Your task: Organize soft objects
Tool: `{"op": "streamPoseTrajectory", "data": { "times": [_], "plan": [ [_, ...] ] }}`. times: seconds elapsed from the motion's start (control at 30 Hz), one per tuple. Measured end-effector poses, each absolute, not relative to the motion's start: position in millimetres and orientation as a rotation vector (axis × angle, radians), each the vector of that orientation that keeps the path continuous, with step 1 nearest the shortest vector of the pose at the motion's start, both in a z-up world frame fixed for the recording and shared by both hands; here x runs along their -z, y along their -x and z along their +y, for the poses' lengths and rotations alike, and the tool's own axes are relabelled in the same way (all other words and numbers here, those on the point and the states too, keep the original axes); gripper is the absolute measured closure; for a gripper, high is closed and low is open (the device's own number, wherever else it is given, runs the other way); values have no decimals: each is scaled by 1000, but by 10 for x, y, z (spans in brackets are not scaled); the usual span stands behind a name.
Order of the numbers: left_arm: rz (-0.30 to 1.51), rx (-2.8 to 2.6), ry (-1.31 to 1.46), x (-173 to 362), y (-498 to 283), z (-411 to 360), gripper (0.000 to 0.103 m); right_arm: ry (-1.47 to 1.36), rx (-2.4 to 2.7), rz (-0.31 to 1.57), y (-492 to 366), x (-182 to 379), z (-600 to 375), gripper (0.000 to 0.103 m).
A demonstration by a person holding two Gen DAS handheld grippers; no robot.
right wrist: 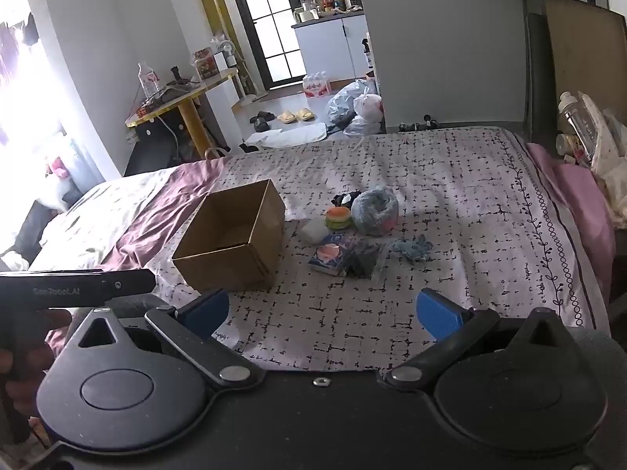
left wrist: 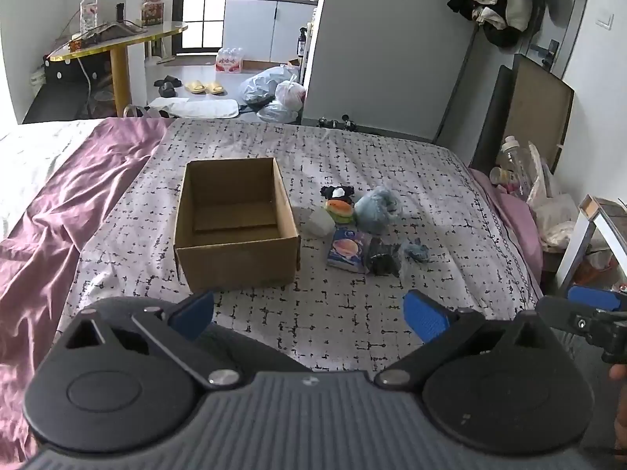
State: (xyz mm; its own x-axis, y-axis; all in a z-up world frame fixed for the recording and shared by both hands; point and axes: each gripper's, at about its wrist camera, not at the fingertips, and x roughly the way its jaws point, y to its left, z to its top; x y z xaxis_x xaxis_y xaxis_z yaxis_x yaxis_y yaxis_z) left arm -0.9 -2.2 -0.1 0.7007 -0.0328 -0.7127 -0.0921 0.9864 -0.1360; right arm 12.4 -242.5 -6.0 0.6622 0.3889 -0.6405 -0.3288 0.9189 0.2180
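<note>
An empty cardboard box (left wrist: pixel 235 223) (right wrist: pixel 235 239) stands open on the patterned bedsheet (left wrist: pixel 352 156) (right wrist: pixel 450 180). To its right lies a cluster of soft things: a burger-shaped plush (left wrist: pixel 341 210) (right wrist: pixel 337 217), a black-and-white plush (left wrist: pixel 337 192) (right wrist: pixel 345 197), a blue fluffy item in a clear bag (left wrist: pixel 378 207) (right wrist: pixel 374 211), a white squishy lump (left wrist: pixel 322 223) (right wrist: pixel 313 230), a purple packet (left wrist: pixel 348 250) (right wrist: pixel 331 257), a dark bagged item (left wrist: pixel 384 260) (right wrist: pixel 364 260) and a small blue plush (left wrist: pixel 417 251) (right wrist: pixel 413 248). My left gripper (left wrist: pixel 309 315) and right gripper (right wrist: pixel 323 311) hover open near the bed's front edge, both empty.
A mauve duvet (left wrist: pixel 78 196) (right wrist: pixel 164 196) covers the bed's left side. Bags and a bottle (right wrist: pixel 576 121) crowd the right bedside. A yellow table (left wrist: pixel 117 43), slippers and plastic bags (left wrist: pixel 274 90) stand on the floor beyond the bed. The right gripper's body (left wrist: pixel 588 313) shows at the left wrist view's edge.
</note>
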Motion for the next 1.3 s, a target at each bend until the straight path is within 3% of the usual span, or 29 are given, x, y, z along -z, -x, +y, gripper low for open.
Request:
{"op": "streamPoseTrajectory", "data": {
  "times": [1.3],
  "plan": [
    [755,-31,183,-143,102,14,1,-55,-394,718,-84,-16,-2404,0]
  ]
}}
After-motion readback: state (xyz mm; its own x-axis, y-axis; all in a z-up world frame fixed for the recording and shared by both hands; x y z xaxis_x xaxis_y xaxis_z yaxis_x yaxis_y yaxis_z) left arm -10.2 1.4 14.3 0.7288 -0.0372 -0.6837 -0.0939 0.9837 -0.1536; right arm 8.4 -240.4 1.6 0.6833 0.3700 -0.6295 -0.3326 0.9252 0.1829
